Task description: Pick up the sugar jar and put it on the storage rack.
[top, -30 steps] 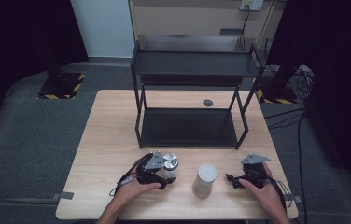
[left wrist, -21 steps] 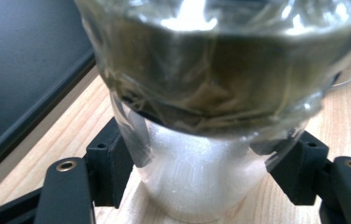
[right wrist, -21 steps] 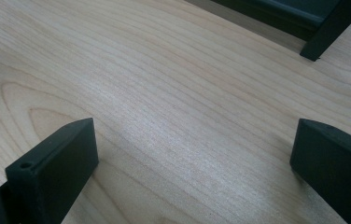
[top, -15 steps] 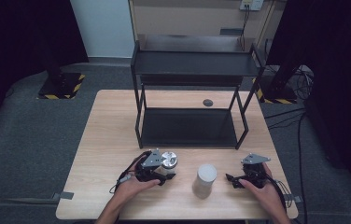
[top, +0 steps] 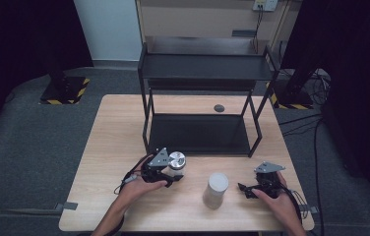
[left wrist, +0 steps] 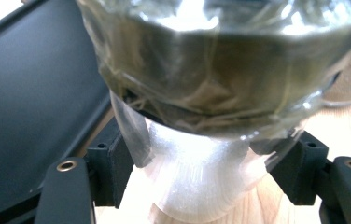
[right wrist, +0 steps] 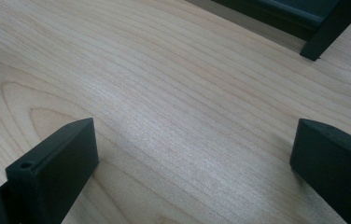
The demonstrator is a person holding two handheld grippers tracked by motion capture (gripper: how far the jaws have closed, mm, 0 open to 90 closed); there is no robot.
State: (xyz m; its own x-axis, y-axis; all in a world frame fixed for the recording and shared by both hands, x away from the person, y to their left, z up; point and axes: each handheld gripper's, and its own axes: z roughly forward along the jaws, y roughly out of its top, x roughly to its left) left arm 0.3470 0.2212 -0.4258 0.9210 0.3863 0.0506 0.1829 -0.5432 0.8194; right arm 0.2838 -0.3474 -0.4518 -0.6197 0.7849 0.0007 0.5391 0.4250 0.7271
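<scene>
Jar [top: 176, 162], silver-lidded, sits near the table's [top: 109, 147] front edge, left of centre, clamped low on its clear body by the left gripper [top: 170, 172], whose jaws have just been closing onto it; that low grip probably keeps it upright for a lift. To its right stands a white-lidded container [top: 216, 189], free, and the right gripper [top: 244, 189] rests with jaws wide apart, empty. Farther back, the black shelf rack [top: 200, 73] likely awaits the jar.

Dim surroundings, evenly lit table [top: 124, 128]; close jar [left wrist: 211, 70] blurred with glare.
</scene>
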